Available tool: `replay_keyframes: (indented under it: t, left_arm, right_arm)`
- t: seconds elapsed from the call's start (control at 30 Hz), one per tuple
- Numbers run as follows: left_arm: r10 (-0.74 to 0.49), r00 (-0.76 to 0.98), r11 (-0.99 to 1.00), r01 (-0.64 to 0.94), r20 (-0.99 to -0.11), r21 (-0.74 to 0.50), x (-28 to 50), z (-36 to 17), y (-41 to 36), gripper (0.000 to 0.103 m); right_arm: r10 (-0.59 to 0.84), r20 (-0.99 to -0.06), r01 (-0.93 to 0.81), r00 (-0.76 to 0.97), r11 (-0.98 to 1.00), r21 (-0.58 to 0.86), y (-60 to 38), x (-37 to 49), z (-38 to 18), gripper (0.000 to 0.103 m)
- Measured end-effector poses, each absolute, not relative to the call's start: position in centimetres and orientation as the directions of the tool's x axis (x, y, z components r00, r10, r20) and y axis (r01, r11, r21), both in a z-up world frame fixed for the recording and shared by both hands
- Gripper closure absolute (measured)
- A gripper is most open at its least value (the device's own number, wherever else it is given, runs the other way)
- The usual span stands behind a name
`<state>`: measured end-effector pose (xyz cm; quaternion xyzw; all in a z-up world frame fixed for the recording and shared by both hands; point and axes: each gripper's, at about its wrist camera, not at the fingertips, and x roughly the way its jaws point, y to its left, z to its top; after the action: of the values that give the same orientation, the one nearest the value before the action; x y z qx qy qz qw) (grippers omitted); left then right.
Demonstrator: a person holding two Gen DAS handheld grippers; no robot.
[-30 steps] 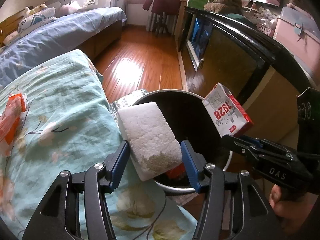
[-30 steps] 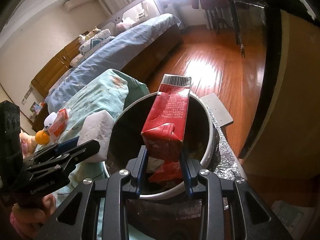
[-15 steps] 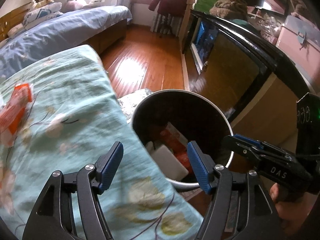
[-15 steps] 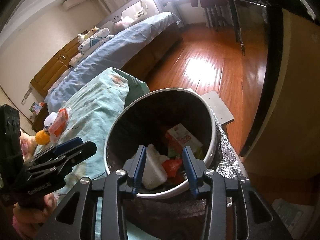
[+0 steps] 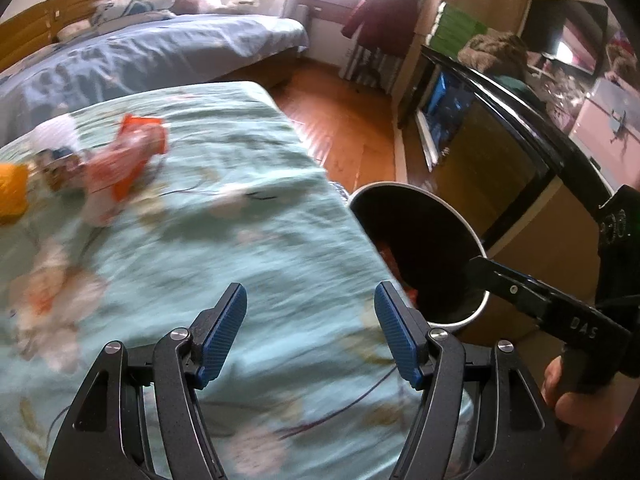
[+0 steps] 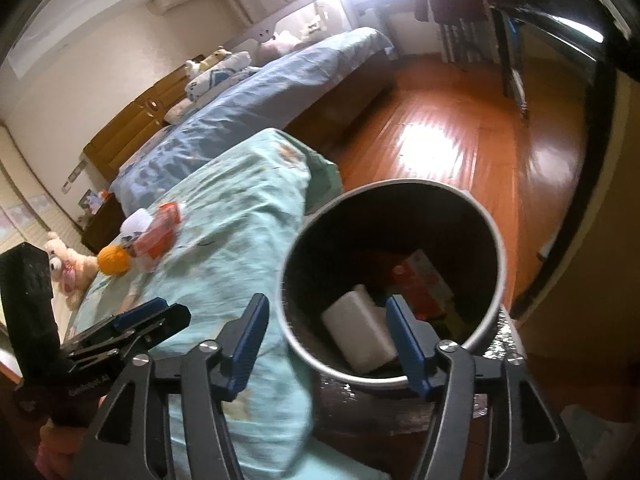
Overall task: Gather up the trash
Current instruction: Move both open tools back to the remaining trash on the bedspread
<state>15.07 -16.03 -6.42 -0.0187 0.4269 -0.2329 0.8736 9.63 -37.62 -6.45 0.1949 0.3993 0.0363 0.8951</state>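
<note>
My left gripper (image 5: 311,300) is open and empty above the teal flowered cover (image 5: 224,240). Further left on that cover lie a blurred orange-and-white wrapper (image 5: 128,160), a white item (image 5: 56,136) and an orange ball (image 5: 12,188). My right gripper (image 6: 327,306) hovers over the near rim of the round black bin (image 6: 400,184); its jaws are opening and hold nothing. Inside the bin lie a white foam block (image 6: 356,328) and a red carton (image 6: 420,280). The wrapper (image 6: 160,232) and the ball (image 6: 114,260) also show in the right wrist view.
The bin stands on a foil mat (image 6: 496,332) between the covered bed edge and a black-framed cabinet (image 5: 520,120). A bed with a blue quilt (image 6: 260,112) lies beyond, with wooden floor (image 6: 460,140) between. A plush toy (image 6: 68,264) sits at the far left.
The white block and the red carton left the jaws and now lie in the bin. My left gripper swung left over the cover. My right jaws spread wider.
</note>
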Motion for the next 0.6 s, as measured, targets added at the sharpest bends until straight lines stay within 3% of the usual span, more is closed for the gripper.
replay_keyframes:
  t: [0.17,0.6]
  left_arm:
    - [-0.403,0.553,0.908,0.342,-0.730,-0.243,14.6,-6.4,-13.1,0.035]
    - [-0.333,0.609,0.943,0.198,-0.720,-0.269,15.0,-6.6,-5.4,0.035]
  right_arm:
    - [0.254,-0.692,0.038,0.676,0.925,0.378,-35.1,10.1,-5.9,0.022]
    - [0.329,-0.690,-0.055,0.645,0.920,0.388,-28.8,12.0,-5.9,0.019]
